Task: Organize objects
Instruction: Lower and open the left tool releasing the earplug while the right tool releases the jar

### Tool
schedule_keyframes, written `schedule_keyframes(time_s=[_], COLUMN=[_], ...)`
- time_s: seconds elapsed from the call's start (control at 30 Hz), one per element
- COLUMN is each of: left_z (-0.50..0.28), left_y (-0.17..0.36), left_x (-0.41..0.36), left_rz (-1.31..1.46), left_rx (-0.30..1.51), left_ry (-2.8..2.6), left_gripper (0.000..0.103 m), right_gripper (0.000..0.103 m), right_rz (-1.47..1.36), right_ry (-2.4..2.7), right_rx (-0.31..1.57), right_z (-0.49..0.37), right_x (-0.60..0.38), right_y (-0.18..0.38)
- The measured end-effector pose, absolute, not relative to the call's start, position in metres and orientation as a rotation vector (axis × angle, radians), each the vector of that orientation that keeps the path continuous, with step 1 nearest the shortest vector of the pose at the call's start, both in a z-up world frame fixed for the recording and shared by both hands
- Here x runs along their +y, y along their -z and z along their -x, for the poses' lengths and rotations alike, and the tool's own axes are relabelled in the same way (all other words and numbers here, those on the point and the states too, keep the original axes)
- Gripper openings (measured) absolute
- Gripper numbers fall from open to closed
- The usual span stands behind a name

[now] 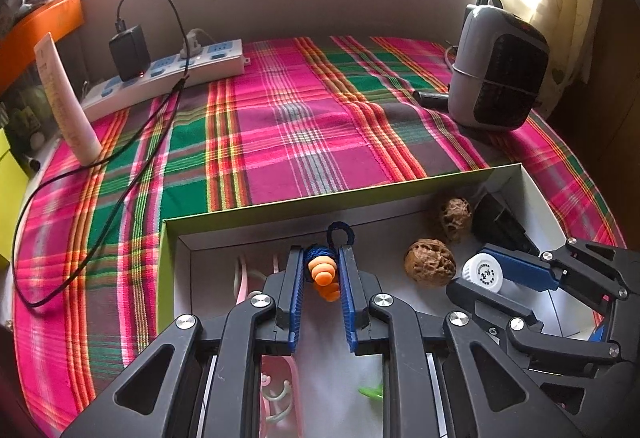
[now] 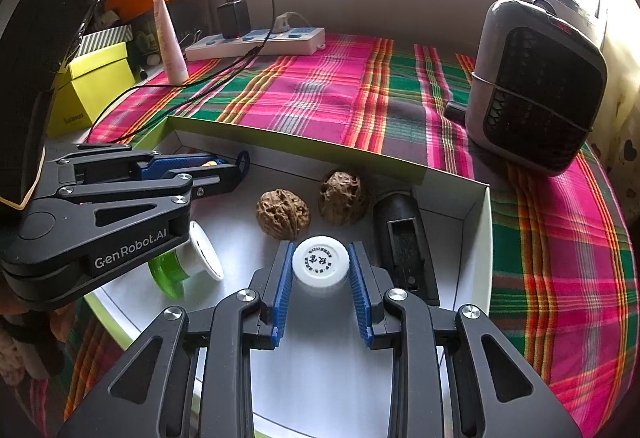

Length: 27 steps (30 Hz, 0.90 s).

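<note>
Left gripper (image 1: 322,270) was clamped on one orange ribbed earplug (image 1: 323,276) with a dark blue cord (image 1: 340,234) looped past the fingertips, held over the left part of the white-lined box (image 1: 280,204). Right gripper (image 2: 320,264) was closed on one white bottle cap (image 2: 320,261) at the near middle of the same box.

Count inside the box, left to right: one green and white spool (image 2: 188,262), partly hidden under the left gripper body; pink and pale plastic pieces (image 1: 276,390) under the left fingers, number unclear; two walnuts (image 2: 283,214) (image 2: 343,196) side by side, just beyond the cap; one black oblong case (image 2: 404,242) against the right wall, close to the right finger.

Surroundings on the plaid cloth (image 1: 280,126), left to right: one yellow-green carton (image 2: 96,86); one pale tube (image 1: 66,98) standing upright; one white power strip (image 1: 168,74) with one black adapter (image 1: 129,52) plugged in, its black cable (image 1: 120,198) trailing toward the near left; one grey fan heater (image 2: 536,86) at the far right, with a small dark object beside its base.
</note>
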<state>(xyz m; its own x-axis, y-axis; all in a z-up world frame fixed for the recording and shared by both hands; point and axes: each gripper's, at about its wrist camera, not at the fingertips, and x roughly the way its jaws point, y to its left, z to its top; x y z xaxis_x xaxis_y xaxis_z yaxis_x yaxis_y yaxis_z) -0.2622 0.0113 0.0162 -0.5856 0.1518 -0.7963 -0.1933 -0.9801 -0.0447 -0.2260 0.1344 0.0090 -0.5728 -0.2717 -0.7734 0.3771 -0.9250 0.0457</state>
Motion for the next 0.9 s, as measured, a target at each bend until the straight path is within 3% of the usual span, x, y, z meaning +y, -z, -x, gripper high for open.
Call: schedule_keyframes(time_s=[0.3, 0.4, 0.9], left_z=[0.262, 0.261, 0.242], left_y=[-0.017, -0.018, -0.031], left_x=[0.010, 0.010, 0.007], left_rz=[1.323, 1.322, 1.284], left_rx=[0.050, 0.044, -0.007], left_ry=[-2.633, -2.632, -2.644], left_gripper=[0.024, 0.027, 0.032], right_gripper=[0.030, 0.040, 0.040], right_rz=[-1.199, -1.188, -1.164], right_ry=[2.500, 2.503, 2.544], right_rx=[0.185, 0.183, 0.156], right_z=[0.226, 0.225, 0.210], right_x=[0.134, 0.134, 0.138], right_y=[-0.009, -0.010, -0.019])
